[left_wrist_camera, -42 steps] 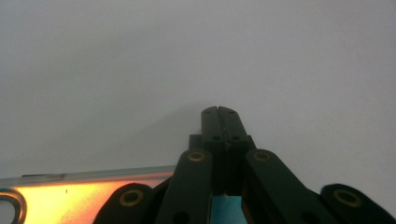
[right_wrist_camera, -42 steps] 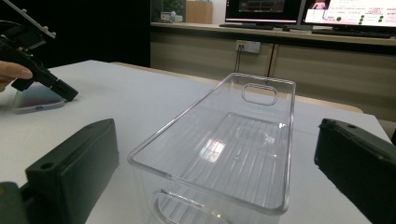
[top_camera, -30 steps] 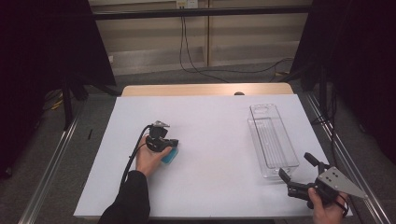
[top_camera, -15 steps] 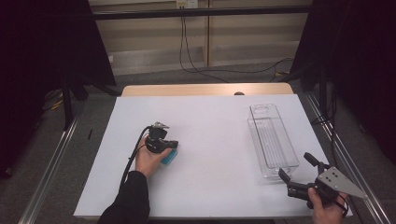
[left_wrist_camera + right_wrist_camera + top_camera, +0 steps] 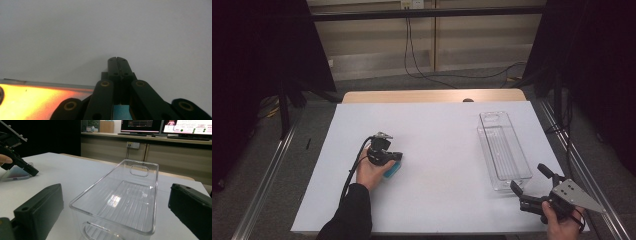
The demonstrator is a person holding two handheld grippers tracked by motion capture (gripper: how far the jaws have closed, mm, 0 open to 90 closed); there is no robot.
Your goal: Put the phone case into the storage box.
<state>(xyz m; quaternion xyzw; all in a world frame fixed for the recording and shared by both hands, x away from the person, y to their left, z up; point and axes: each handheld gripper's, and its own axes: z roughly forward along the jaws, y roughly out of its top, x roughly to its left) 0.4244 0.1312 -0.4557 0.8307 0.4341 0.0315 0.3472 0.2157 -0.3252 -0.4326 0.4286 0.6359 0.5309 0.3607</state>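
The clear plastic bin stands on the right part of the white counter, directly ahead of the right gripper. Its long axis runs away from this gripper, toward the far edge. The right gripper is the nearer one; its jaws stand wide open and level, and the near end of the bin lies between them without touching. The left gripper is well apart at the left, closed and empty, tips down on the counter beside a blue-edged flat object.
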